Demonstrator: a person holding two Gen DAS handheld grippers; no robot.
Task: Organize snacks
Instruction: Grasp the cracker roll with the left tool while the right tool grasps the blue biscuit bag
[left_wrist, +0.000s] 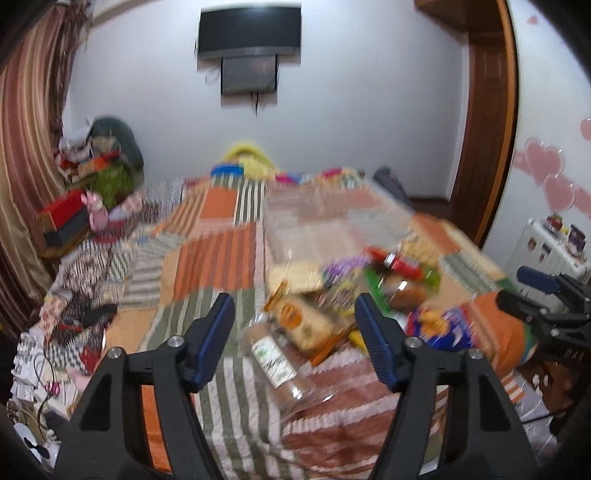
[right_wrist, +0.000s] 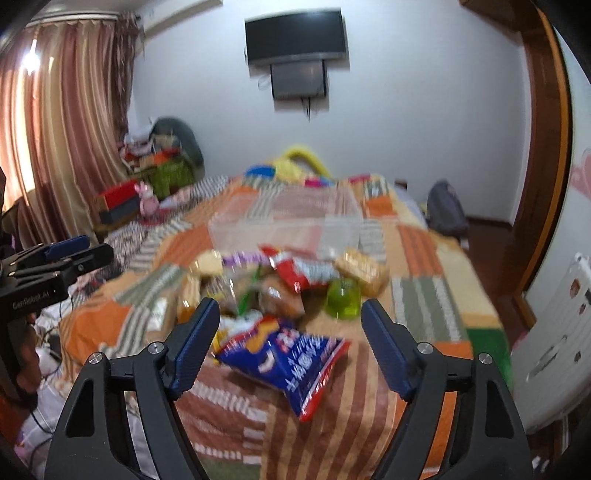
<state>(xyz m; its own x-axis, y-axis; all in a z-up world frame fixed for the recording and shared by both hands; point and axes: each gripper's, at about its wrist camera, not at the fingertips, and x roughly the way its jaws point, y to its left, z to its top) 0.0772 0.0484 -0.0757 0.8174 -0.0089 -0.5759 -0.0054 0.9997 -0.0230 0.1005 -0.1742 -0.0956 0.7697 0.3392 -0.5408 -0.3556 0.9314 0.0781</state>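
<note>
A heap of snacks lies on a patchwork bedspread (left_wrist: 214, 258). In the left wrist view my left gripper (left_wrist: 297, 326) is open above a clear bottle with a white label (left_wrist: 275, 358), with an orange packet (left_wrist: 299, 321) just behind the bottle. My right gripper (left_wrist: 524, 291) shows at the right edge. In the right wrist view my right gripper (right_wrist: 291, 332) is open over a blue chip bag (right_wrist: 291, 362), pads not touching it. Behind the bag are a red packet (right_wrist: 299, 269), a green cup (right_wrist: 343, 299) and a biscuit pack (right_wrist: 362, 269). My left gripper (right_wrist: 90, 248) shows at the left. A clear plastic box (right_wrist: 284, 218) stands beyond the heap.
A striped curtain (right_wrist: 66, 129) hangs on the left above a pile of boxes and clothes (right_wrist: 147, 173). A dark screen (right_wrist: 295, 37) is mounted on the far wall. A wooden door frame (right_wrist: 543, 147) and a white appliance (right_wrist: 554, 350) are on the right.
</note>
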